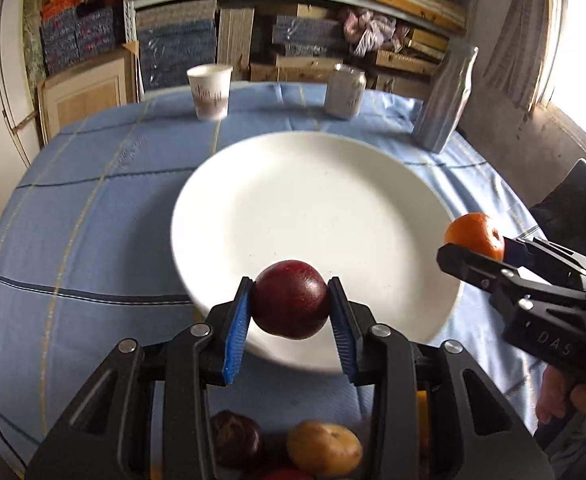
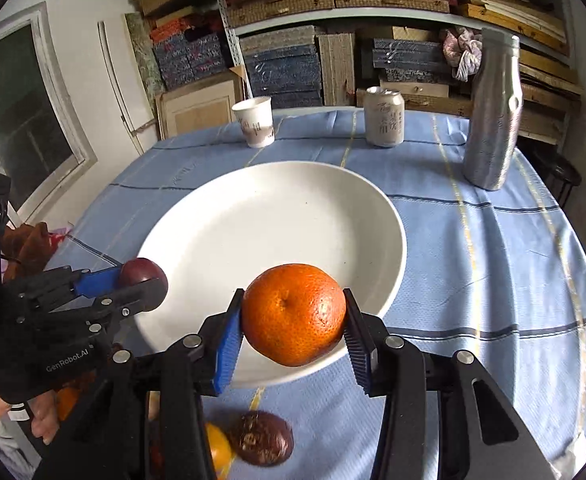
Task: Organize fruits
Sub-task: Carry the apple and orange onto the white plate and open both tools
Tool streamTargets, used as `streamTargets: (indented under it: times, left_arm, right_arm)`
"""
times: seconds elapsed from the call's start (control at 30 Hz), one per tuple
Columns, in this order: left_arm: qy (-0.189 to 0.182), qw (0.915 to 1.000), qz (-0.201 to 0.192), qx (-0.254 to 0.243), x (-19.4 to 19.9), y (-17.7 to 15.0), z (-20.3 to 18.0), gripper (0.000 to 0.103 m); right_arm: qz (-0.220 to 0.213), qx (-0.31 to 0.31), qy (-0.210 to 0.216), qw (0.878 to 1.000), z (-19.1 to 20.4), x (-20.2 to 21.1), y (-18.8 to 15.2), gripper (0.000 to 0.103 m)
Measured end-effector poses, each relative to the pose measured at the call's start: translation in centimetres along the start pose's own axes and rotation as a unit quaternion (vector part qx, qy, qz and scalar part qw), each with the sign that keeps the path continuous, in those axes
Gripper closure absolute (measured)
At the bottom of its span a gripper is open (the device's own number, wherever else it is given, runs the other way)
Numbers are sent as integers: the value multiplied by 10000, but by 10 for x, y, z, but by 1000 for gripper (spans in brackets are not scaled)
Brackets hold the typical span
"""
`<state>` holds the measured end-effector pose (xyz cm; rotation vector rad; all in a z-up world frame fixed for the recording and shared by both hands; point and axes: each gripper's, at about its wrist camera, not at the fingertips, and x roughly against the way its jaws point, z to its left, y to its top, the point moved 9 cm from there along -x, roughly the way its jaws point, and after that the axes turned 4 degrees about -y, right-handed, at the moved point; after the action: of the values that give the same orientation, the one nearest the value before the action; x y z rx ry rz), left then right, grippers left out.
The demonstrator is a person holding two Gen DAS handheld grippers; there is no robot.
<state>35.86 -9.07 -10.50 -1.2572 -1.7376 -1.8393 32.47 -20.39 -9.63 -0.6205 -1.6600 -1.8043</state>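
Nearest, loose fruit lies at the tabletop's near edge. Above the white plate's near rim, the left gripper clamps a dark red plum across its middle; the right gripper squeezes an orange likewise. Both fruits look light, round and bruisable, the plum's smooth skin likely slippery. Farther back stand a paper cup, a can and a silver bottle.

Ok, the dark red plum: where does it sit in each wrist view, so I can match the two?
Left wrist view: the dark red plum is at bottom centre, clamped between the left gripper pads, over the white plate's near rim.
Right wrist view: the plum is at the left edge, in the left gripper, by the plate's left rim.
Shared landmark: the drink can behind the plate.
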Motion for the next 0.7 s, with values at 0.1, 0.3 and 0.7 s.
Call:
streamTargets:
  times: [0.1, 0.3, 0.7]
  left_arm:
    - [-4, 9999, 108, 60, -10, -4, 6, 65]
    - [-20, 9999, 52, 115, -14, -4, 8, 57]
    - [271, 9970, -729, 15, 88, 2, 12, 36]
  right_arm:
    - [133, 49, -142, 9998, -5, -15, -8, 55]
    - [-58, -57, -77, 9999, -10, -6, -3, 45]
    - [-760, -233, 85, 9968, -7, 64, -2, 38]
